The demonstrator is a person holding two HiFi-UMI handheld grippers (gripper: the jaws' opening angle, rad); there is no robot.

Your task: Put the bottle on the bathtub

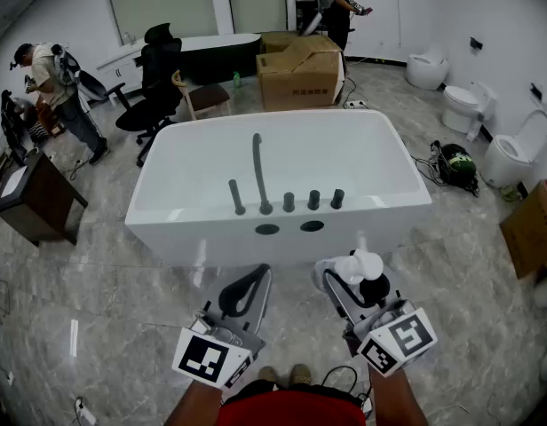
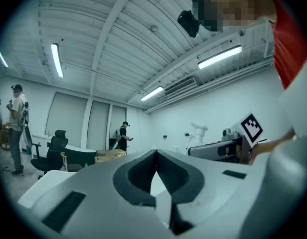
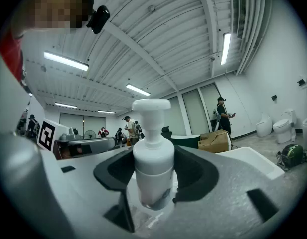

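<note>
A white pump bottle point(image 3: 153, 161) stands upright between the jaws of my right gripper point(image 3: 154, 171), which is shut on it. From the head view the bottle point(image 1: 361, 270) and right gripper point(image 1: 349, 278) hover just in front of the white bathtub point(image 1: 211, 232), near its front rim. My left gripper point(image 1: 245, 288) is held beside it, to the left, jaws shut and empty; in its own view the left gripper point(image 2: 156, 171) points up towards the ceiling. Dark taps point(image 1: 289, 201) and a spout line the tub's near edge.
Cardboard boxes point(image 1: 298, 71) and a black office chair point(image 1: 153, 85) stand behind the tub. Toilets point(image 1: 511, 156) line the right wall, a green bag point(image 1: 455, 163) with cables lies on the floor. A dark cabinet point(image 1: 31, 196) sits left. People stand far left and back.
</note>
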